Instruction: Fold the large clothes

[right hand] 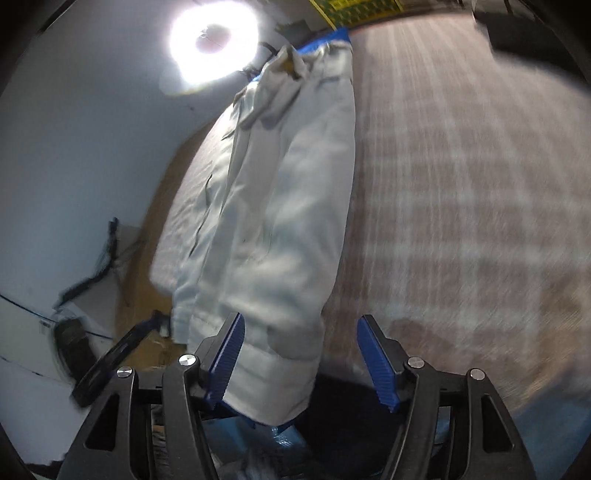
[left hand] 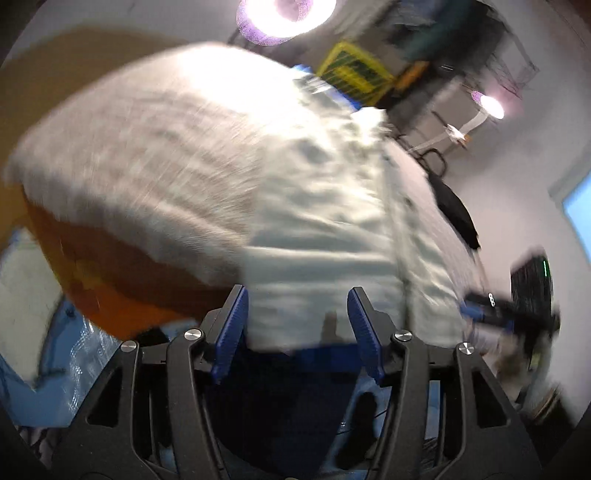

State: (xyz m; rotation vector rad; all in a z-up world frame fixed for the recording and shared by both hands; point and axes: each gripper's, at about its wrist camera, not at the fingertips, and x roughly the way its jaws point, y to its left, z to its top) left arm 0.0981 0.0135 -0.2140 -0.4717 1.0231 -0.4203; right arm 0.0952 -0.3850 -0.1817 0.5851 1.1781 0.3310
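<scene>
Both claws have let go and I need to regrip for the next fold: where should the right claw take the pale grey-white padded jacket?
Take the near hem corner of the pale grey-white padded jacket, coming from below its near end. It hangs over the plaid bed cover edge between the right claw's open jaws, so closing pinches a free layered edge.

**Around the bed**

A checked bedcover [right hand: 461, 177] spreads over the bed, blurred by motion. Beneath it an orange bed side [left hand: 110, 291] shows, with blue plastic sheeting [left hand: 74, 362] lower down. Two bright lamps [left hand: 284, 14] glare against the pale wall [right hand: 74, 129]. A yellow crate [left hand: 351, 74] sits far back. Dark cables [right hand: 99, 266] hang along the wall. A dark monitor [left hand: 532, 284] stands at the right edge.
</scene>
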